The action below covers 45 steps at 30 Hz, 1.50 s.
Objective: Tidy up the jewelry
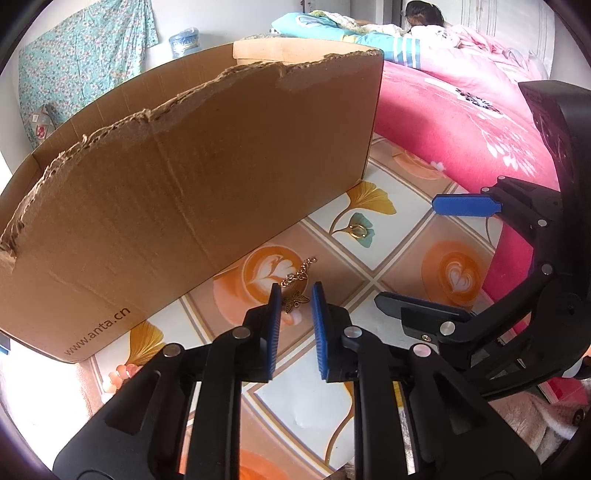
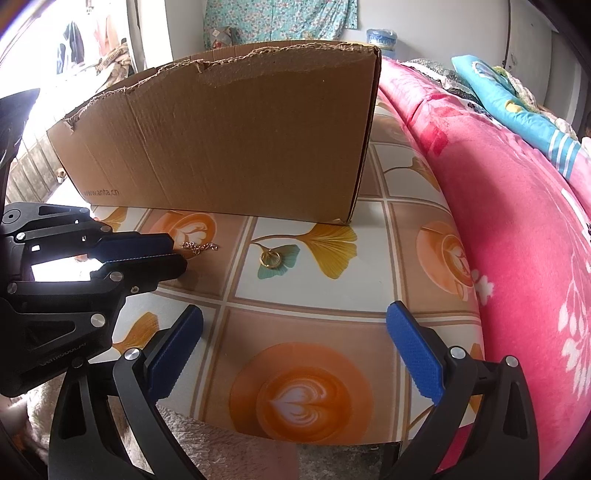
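A thin gold chain with a butterfly pendant [image 1: 295, 300] lies on the patterned tablecloth [image 1: 391, 258] just in front of a cardboard box [image 1: 184, 177]. My left gripper [image 1: 295, 295] is lowered over it, blue pads a narrow gap apart, the pendant between the tips with slivers of cloth showing on both sides. In the right wrist view the left gripper [image 2: 177, 254] comes in from the left and the chain [image 2: 201, 246] trails past its tip. A gold ring [image 2: 271, 258], also ring [image 1: 356, 230], rests on a leaf print. My right gripper [image 2: 291, 332] stands wide open and holds nothing.
The tall torn-edged box [image 2: 221, 129] walls off the back of the table. A pink floral quilt [image 2: 517, 221] presses against the table's right edge. A person [image 1: 424, 18] lies on the bed far behind. A fuzzy beige cloth [image 2: 221, 443] is at the near edge.
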Tool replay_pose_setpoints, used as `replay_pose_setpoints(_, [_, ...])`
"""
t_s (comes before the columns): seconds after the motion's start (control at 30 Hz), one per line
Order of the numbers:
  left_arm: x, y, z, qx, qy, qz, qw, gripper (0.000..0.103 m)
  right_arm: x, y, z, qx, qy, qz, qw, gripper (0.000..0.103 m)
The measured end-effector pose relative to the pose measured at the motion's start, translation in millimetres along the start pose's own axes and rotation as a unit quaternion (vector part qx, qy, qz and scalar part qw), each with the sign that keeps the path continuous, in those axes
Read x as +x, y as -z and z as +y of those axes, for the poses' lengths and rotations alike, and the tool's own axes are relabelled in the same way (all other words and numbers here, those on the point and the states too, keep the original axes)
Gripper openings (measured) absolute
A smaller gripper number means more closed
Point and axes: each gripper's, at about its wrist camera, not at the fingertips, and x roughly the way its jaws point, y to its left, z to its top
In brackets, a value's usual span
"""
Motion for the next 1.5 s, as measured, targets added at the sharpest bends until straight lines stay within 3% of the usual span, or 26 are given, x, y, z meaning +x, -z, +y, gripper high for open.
replay_pose_setpoints(0.13, [0.5, -0.6, -3.9, 0.004, -0.006, 0.0, 1.0, 0.012, -1.2, 2.3, 0.4, 0.0, 0.0, -0.003, 1.0, 0.097])
replay_pose_setpoints(0.6, [-10.0, 8.1, 15.1, -0.025, 0.027, -0.025, 0.999, 0.01, -4.5, 4.7, -1.4, 0.0, 0.003, -0.005, 1.0, 0.097])
replay_pose_setpoints(0.73, [-18.2, 11.5, 24.8, -0.035, 0.025, -0.038, 0.9983, 0.01, -10.6, 2.7, -10.4, 0.026, -0.027, -0.017, 0.999, 0.096])
replay_pose_setpoints(1.0, [-25.8, 17.0, 44.0, -0.072, 0.007, -0.048, 0.9962, 0.01, -19.2, -13.7, -2.1, 0.021, -0.07, -0.054, 0.996, 0.069])
replay_pose_setpoints(1.17, [-31.7, 20.2, 51.4, -0.087, -0.004, -0.051, 0.9949, 0.01, -8.7, -25.9, 11.2, 0.013, -0.095, -0.046, 0.994, 0.048])
replay_pose_setpoints(1.37, [-38.2, 22.1, 60.1, -0.099, -0.006, -0.059, 0.9934, 0.01, 6.4, -32.7, 36.7, -0.008, -0.104, -0.03, 0.994, 0.038])
replay_pose_setpoints(1.5, [-39.1, 22.7, 61.0, -0.1, -0.003, -0.063, 0.993, 0.01, 18.2, -36.7, 43.8, -0.012, -0.089, -0.016, 0.996, 0.034])
